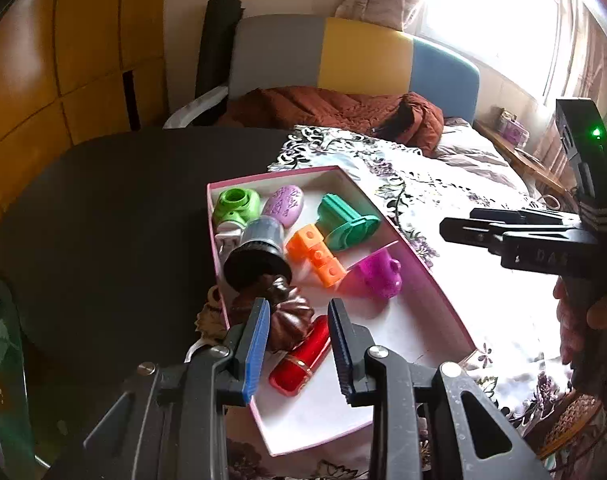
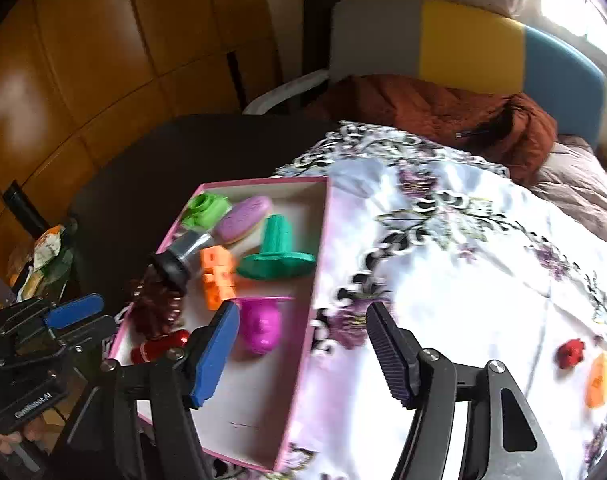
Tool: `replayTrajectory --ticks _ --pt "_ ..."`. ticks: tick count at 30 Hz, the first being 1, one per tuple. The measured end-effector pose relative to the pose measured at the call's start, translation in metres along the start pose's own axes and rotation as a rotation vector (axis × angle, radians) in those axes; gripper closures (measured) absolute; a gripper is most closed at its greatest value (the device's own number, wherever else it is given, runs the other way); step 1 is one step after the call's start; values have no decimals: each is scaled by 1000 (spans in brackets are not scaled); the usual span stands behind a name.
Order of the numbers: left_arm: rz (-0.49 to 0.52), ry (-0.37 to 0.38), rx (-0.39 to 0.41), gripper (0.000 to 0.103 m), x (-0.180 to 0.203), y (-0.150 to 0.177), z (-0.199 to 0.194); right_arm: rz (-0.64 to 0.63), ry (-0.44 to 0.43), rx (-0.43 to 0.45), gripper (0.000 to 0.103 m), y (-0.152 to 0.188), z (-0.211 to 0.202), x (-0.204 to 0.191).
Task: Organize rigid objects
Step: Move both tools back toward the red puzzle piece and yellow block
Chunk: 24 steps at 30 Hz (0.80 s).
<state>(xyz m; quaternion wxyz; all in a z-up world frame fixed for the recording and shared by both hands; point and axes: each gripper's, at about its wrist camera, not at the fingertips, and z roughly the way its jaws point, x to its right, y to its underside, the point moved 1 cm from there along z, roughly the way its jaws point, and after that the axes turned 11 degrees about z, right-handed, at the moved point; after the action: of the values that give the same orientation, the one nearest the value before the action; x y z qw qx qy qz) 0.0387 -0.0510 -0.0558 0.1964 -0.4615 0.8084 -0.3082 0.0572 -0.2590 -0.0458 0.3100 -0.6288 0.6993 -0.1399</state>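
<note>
A pink-rimmed white box (image 1: 423, 268) (image 2: 321, 264) lies on the flowered cloth. In it are a green round toy (image 1: 237, 202), a lilac oval (image 1: 283, 204), a teal spool (image 1: 345, 220), an orange block piece (image 1: 315, 254), a magenta toy (image 1: 379, 274) (image 2: 261, 326), a grey-and-black cylinder (image 1: 259, 252), a brown ridged piece (image 1: 287, 316) and a red tube (image 1: 303, 358). My left gripper (image 1: 299, 344) is open just above the red tube and brown piece, holding nothing. My right gripper (image 2: 303, 348) is open and empty over the box's right wall; it also shows in the left wrist view (image 1: 503, 232).
A small red object (image 2: 571, 352) and an orange one (image 2: 599, 378) lie on the cloth (image 2: 483, 260) at the far right. A dark round table (image 1: 123, 208) is under the box's left side. A rust blanket (image 1: 343, 108) and a colour-block headboard (image 1: 363, 60) lie behind.
</note>
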Motion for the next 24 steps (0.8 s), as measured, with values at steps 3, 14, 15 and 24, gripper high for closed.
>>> replayTrajectory --ticks 3,14,15,24 --pt "18 8 1 73 6 -4 0 26 31 17 33 -2 -7 19" --pt "122 49 13 73 42 -24 3 182 214 100 27 -14 -42 121" --pt "135 53 15 73 46 -26 4 206 234 111 27 -16 -46 132" --pt "252 113 22 73 98 -55 16 513 505 259 27 -11 -78 265"
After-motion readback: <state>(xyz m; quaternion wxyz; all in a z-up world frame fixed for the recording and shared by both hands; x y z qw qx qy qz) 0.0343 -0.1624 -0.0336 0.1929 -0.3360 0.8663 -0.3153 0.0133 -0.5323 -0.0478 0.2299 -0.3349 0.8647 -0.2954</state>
